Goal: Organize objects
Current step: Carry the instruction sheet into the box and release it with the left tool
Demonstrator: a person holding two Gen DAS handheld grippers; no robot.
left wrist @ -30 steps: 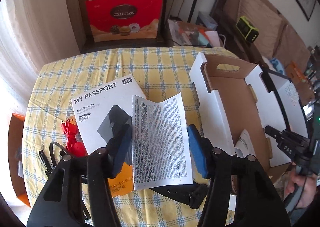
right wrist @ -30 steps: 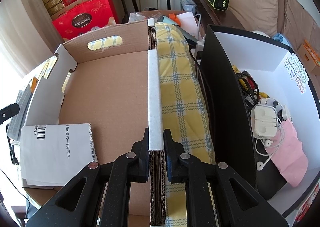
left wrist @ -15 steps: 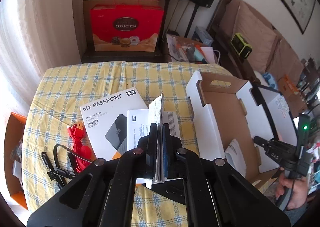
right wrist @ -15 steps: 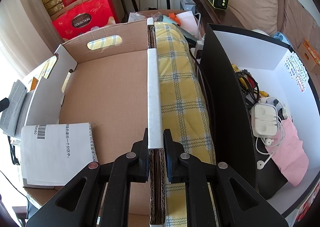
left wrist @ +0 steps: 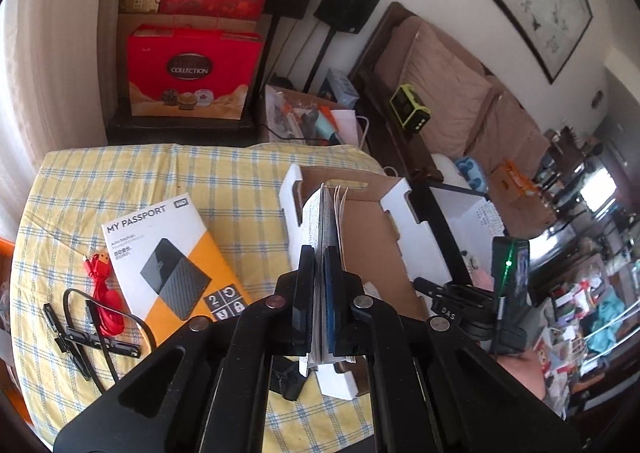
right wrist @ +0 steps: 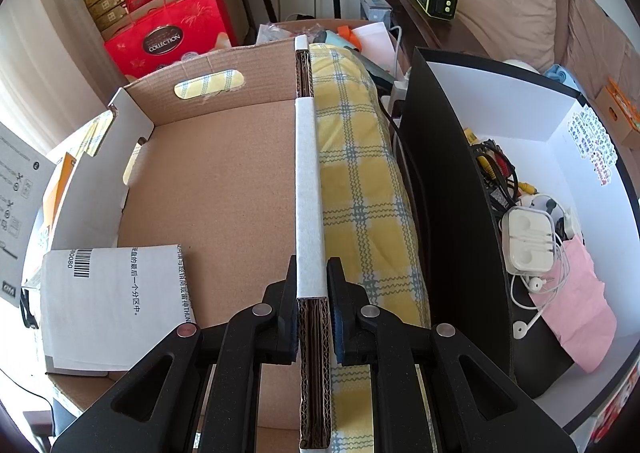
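Your left claw, raised above the bench's right edge, pinches a folded leaflet upright over the cardboard box. Your right claw grips the box's right wall.

**The paper goes up and over to the box**

A second ago the left gripper is open, with the folded paper lying flat on the yellow cloth between its fingers. Now the fingers are closed tight on the paper. The paper stands on its edge, lifted off the cloth, and sits in front of the cardboard box. The MY PASSPORT box was partly covered by the paper and now shows all of its front. In the right wrist view, the paper now shows at the left edge, beside the box wall.
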